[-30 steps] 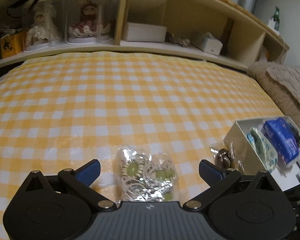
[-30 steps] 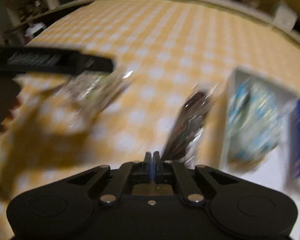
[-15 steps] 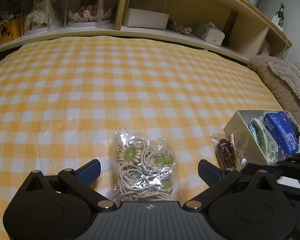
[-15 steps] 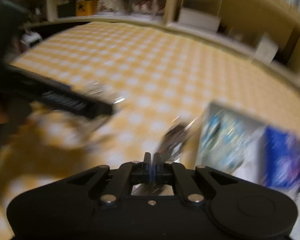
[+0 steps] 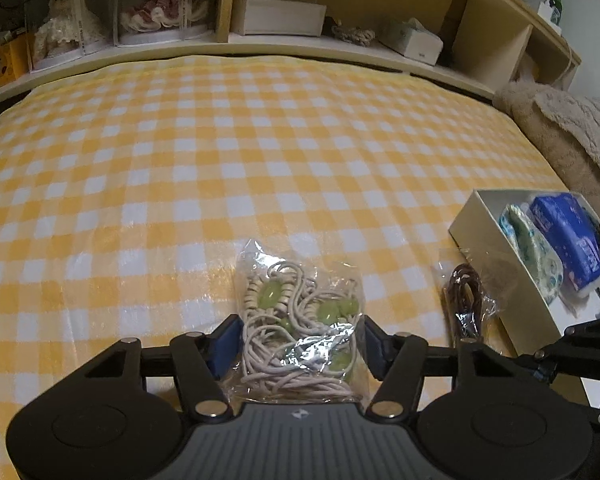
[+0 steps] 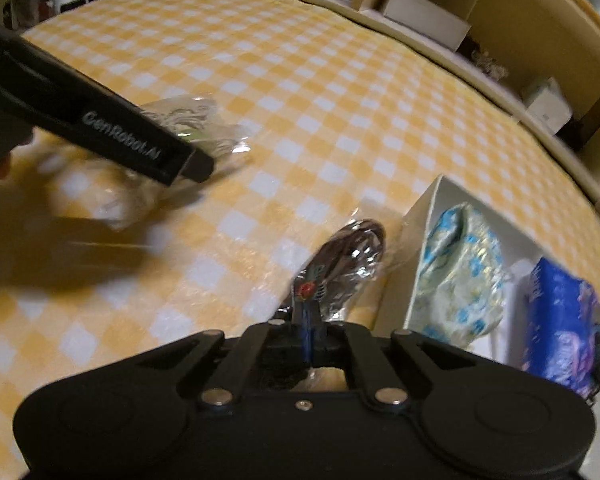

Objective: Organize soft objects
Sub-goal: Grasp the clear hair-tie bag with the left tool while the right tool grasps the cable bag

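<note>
Between the left gripper's [image 5: 300, 342] closing blue pads lies a glossy, crinkled clear plastic bag [image 5: 298, 320] of matt beige cord and smooth green beads. Beneath it the yellow checked cloth [image 5: 220, 140] shines under a clear film. To the right, a matt white cardboard box [image 5: 496, 264] holds shiny blue packaging [image 5: 568, 236].

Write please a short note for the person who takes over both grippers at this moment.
Left gripper: closing around the clear bag of beige cord on the checked cloth.
Right gripper: shut on the near end of the clear bag of dark cord, beside the white box.
Done: patterned pouch and blue pack are in the box.
Left: both bags, probably into the box.
</note>
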`<state>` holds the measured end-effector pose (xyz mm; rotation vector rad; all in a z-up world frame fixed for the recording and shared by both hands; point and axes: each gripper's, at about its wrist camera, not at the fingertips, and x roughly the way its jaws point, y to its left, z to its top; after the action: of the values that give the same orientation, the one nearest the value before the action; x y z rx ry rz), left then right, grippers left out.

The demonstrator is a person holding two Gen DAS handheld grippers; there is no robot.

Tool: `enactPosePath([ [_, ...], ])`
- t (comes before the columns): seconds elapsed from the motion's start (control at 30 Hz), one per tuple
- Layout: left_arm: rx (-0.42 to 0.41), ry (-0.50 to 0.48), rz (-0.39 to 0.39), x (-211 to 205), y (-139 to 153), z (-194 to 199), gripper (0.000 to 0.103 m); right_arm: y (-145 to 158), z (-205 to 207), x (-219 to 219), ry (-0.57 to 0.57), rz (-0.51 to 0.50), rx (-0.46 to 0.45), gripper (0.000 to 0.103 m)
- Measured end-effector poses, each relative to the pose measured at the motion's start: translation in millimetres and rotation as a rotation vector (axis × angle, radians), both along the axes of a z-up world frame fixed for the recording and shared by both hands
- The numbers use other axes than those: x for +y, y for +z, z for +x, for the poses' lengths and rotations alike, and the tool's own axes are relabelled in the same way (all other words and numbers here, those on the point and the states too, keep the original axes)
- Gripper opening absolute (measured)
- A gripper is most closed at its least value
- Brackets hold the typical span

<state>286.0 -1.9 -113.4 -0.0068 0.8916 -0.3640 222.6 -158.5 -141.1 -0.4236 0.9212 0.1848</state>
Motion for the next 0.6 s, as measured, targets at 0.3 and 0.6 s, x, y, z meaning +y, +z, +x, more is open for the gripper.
enactPosePath([
  [0.3,0.065,-0.042,0.032,-6.3,3.1,-12.7,0.062,4.2,-34.7,-4.1,0.061,0.139,0.085,0.003],
  [0.6,0.11,-0.09,0.059,-11.1,2.4,-38.1,0.062,21.9,-69.0,-10.4,0.076,0.353,0.154,0.004],
])
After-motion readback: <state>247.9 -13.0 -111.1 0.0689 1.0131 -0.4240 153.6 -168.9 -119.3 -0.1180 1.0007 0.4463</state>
